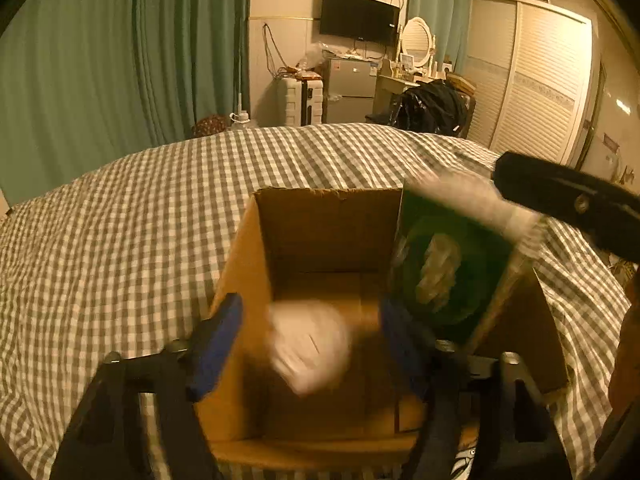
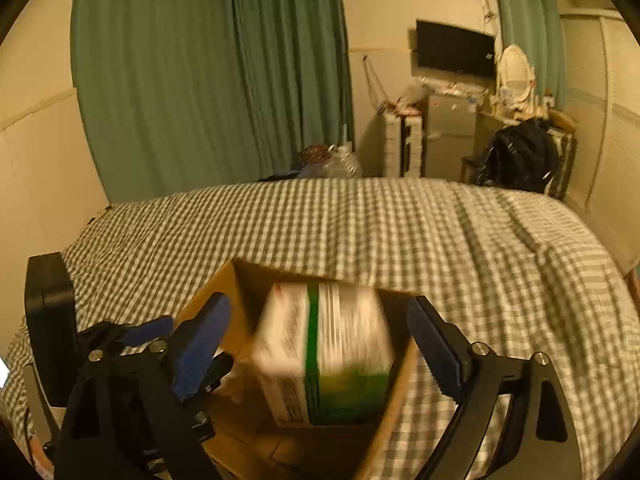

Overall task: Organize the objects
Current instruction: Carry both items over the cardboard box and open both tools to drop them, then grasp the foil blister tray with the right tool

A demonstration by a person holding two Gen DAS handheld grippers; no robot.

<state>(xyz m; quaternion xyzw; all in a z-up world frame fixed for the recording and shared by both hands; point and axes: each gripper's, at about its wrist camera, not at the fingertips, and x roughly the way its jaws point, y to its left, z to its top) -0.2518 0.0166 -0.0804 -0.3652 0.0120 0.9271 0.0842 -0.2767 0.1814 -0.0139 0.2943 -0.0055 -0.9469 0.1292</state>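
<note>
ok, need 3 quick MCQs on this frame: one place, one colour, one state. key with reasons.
1. Where does the cardboard box sit?
A. on the checked bedspread
B. on a desk
C. on the floor

2. What colour are the curtains?
A. red
B. green
C. white

3. How do the right tongs stand around the green-and-white carton?
A. shut on it
B. open, pads clear of it
C. out of view

Key: 1 A, checked cloth surrounds the box; 2 B, green folds behind the bed; 3 B, gaps show on both sides of the carton.
</note>
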